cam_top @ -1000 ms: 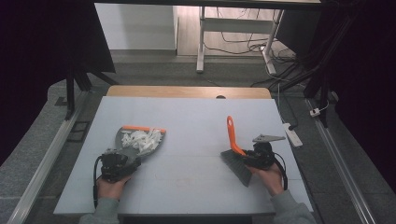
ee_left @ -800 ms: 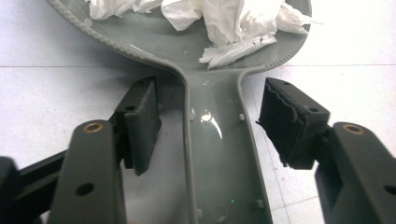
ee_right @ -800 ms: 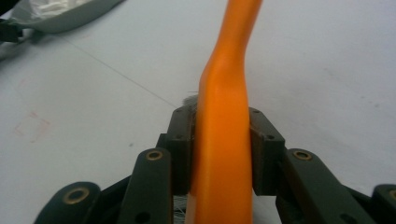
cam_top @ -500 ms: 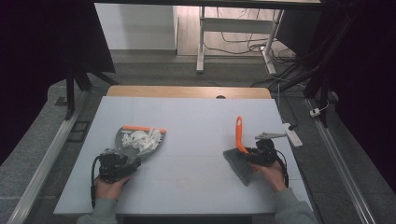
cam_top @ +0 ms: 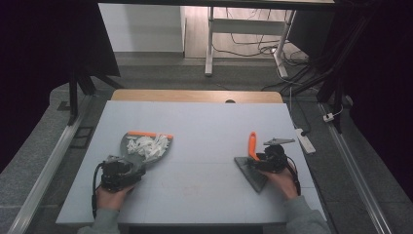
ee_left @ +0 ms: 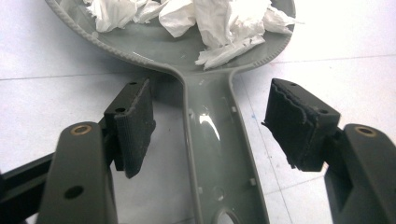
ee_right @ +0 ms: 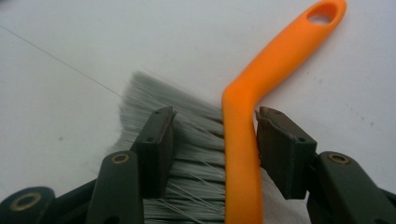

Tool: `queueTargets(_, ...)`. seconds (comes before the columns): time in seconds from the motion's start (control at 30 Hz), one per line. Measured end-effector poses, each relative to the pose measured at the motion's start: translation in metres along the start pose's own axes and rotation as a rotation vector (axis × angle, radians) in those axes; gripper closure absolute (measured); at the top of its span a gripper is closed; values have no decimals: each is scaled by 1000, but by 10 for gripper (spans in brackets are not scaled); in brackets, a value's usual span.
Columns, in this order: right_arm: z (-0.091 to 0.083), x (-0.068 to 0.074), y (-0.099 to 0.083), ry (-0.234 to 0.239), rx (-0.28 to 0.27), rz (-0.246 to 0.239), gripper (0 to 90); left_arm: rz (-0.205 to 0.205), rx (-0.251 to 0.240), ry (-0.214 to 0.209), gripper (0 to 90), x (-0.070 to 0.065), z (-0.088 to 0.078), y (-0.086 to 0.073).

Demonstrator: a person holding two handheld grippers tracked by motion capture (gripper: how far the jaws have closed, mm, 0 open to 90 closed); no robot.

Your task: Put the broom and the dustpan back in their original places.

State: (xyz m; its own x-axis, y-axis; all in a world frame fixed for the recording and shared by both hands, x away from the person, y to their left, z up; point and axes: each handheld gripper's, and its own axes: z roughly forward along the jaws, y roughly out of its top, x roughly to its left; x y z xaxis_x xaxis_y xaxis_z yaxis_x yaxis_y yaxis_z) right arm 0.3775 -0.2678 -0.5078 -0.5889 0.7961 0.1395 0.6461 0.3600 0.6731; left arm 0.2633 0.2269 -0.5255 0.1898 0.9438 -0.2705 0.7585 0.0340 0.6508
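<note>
The right gripper (cam_top: 258,163) has just been opening its jaws, and they now stand wide on either side of the brush (ee_right: 236,154). One pad sits over the grey bristles (ee_right: 187,154) and the other stands just off the orange handle, so the brush lies flat on the counter (cam_top: 204,126) rather than being gripped. Laid down like this, it looks set aside, its sweeping work apparently done.

The left gripper (cam_top: 130,165) has also been opening its jaws. They stand moderately apart, with the grey handle of the dustpan (ee_left: 210,149) running between them and neither pad pressing on it. The dustpan rests on the counter, well to the left of the brush, its scoop pointing away from the person. Torn scraps of white paper (ee_left: 205,18) are heaped in the scoop, which would explain why it sits level: tilted, it would spill. I judge both tools are being let go after the scraps were gathered.

The counter is a pale grey board, bare around the brush, with a wooden strip along its far edge. Beyond the brush, across that edge, stand the white legs of another table (cam_top: 210,44) on a wooden floor with loose cables. A white power strip (cam_top: 303,139) lies on the grey floor just right of the brush, and dark curtains close in both sides.
</note>
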Motion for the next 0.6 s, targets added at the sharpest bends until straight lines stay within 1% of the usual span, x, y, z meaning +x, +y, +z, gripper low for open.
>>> queueTargets(0.07, -1, 2, 0, -13, -3, -14, 476, 19, 0, 1, 329, -1, -2, 0)
queueTargets(0.13, -3, 4, 0, -14, -15, -24, 468, 52, 3, 4, 324, -2, -6, 1)
queueTargets(0.2, -7, 7, 1, -26, -34, -51, 467, 93, 6, 9, 318, -4, -11, 1)
queueTargets(0.3, -15, 13, 1, -11, -65, -103, 467, 137, 16, -10, 316, -2, -16, 2)
queueTargets(0.37, -20, 17, -1, 18, -83, -138, 467, 159, 20, -46, 322, 0, -19, 1)
queueTargets(0.43, -23, 19, -5, 46, -96, -161, 468, 180, 23, -70, 322, 2, -19, 1)
queueTargets(0.5, -25, 20, -8, 79, -105, -177, 471, 198, 28, -94, 322, 3, -20, 1)
queueTargets(0.6, -28, 21, -13, 103, -122, -188, 478, 220, 26, -114, 324, 4, -21, 0)
